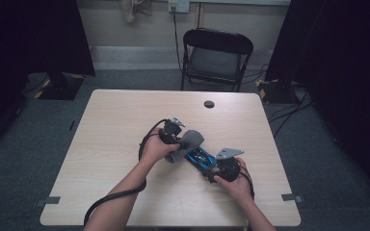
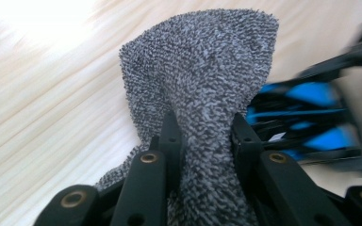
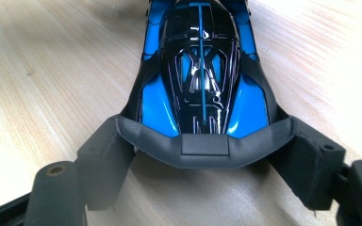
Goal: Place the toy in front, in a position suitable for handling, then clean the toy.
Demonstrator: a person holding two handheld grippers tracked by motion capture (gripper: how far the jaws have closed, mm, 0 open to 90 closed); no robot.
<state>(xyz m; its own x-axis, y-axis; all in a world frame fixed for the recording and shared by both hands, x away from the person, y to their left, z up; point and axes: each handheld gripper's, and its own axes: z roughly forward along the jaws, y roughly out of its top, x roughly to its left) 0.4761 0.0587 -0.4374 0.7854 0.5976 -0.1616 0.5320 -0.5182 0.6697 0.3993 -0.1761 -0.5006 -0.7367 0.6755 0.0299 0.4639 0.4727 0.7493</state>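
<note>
grey cloth (image 2: 202,84) pinched in left claw (image 2: 202,136); right claw (image 3: 202,150) grips blue toy car (image 3: 200,66) on table (image 1: 125,125).

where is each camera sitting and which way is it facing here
High view: above the person's side, looking forward and down on the table; both forearms, left tool and right tool show.
Left gripper view: rides the left tool, looking along its jaws clamped on the grey cloth.
Right gripper view: rides the right tool, looking along its jaws gripping the blue toy car.
Shared: all three show the car and the tabletop.
</note>
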